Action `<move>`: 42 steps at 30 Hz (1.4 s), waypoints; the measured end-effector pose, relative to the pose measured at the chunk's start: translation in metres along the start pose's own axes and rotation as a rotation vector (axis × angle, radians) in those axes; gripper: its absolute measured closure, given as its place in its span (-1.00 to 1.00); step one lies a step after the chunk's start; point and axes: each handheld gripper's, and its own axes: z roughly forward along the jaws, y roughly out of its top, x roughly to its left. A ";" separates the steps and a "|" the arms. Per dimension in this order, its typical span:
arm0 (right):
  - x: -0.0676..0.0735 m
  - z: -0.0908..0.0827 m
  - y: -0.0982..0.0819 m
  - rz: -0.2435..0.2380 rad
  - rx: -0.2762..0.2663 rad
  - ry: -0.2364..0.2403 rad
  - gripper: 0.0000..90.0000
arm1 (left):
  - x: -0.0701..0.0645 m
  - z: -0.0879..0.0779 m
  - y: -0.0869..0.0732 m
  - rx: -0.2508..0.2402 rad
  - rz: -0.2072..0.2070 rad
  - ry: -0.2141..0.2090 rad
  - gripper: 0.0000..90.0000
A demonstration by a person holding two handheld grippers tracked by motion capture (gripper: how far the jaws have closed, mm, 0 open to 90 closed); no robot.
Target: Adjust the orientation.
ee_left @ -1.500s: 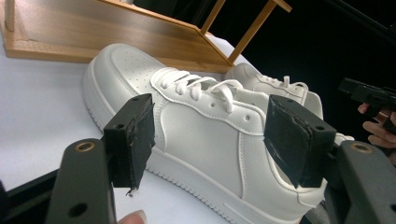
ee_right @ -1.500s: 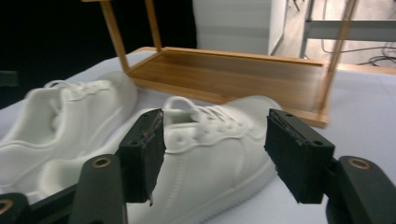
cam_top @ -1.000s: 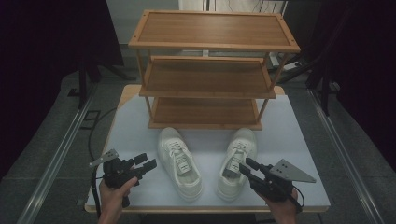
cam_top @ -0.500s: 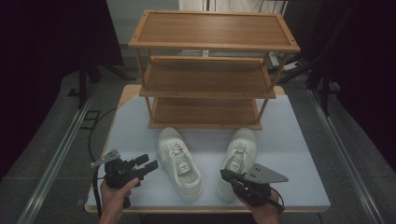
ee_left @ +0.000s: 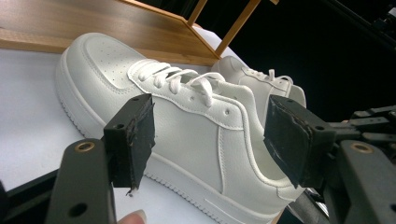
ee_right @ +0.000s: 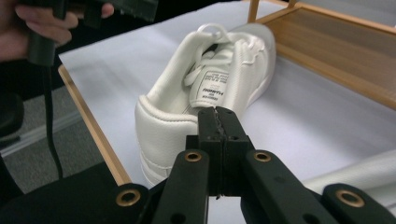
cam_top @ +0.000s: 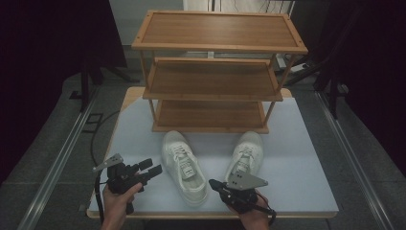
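Observation:
Two white sneakers lie on the table in front of a wooden shoe rack. The left sneaker points its toe at the rack, and the right sneaker lies beside it. My left gripper stands open just left of the left sneaker, with its pads apart and nothing between them. My right gripper is shut on nothing near the front edge. Its closed tips point at the heel of the left sneaker, a little short of it.
The rack has three bare shelves at the back of the white table. The table's wooden front edge lies just under the right gripper. A floor rail runs along the left side. The other hand and its gripper show beyond the sneaker.
The right gripper has moved left and slightly down, from the right sneaker toward the left sneaker's heel, and its jaws have closed. The left gripper has stayed in place.

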 end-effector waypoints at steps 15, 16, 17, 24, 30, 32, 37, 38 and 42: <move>0.012 0.014 -0.010 -0.008 0.073 -0.014 0.98 | -0.001 -0.005 -0.002 -0.003 -0.008 0.002 -0.25; 0.014 0.015 -0.010 -0.007 0.071 -0.004 0.98 | -0.002 -0.005 -0.002 -0.005 -0.008 0.003 -0.25; 0.014 0.015 -0.010 -0.007 0.071 -0.004 0.98 | -0.002 -0.005 -0.002 -0.005 -0.008 0.003 -0.25; 0.036 0.030 -0.007 -0.010 0.044 0.058 0.98 | -0.001 -0.008 -0.002 -0.006 -0.015 0.007 -0.25; 0.049 0.047 0.000 -0.019 0.042 0.109 0.97 | 0.003 -0.013 -0.001 -0.023 -0.031 0.009 -0.25; 0.053 0.054 0.003 -0.021 0.042 0.128 0.97 | 0.004 -0.014 -0.001 -0.027 -0.033 0.009 -0.25; 0.060 0.069 0.010 -0.027 0.042 0.169 0.97 | 0.006 -0.019 0.000 -0.037 -0.041 0.015 -0.25; 0.060 0.069 0.010 -0.027 0.042 0.169 0.97 | 0.006 -0.019 0.001 -0.041 -0.042 0.017 -0.25; 0.066 0.079 0.016 -0.035 0.042 0.184 0.97 | 0.007 -0.021 0.001 -0.045 -0.045 0.019 -0.25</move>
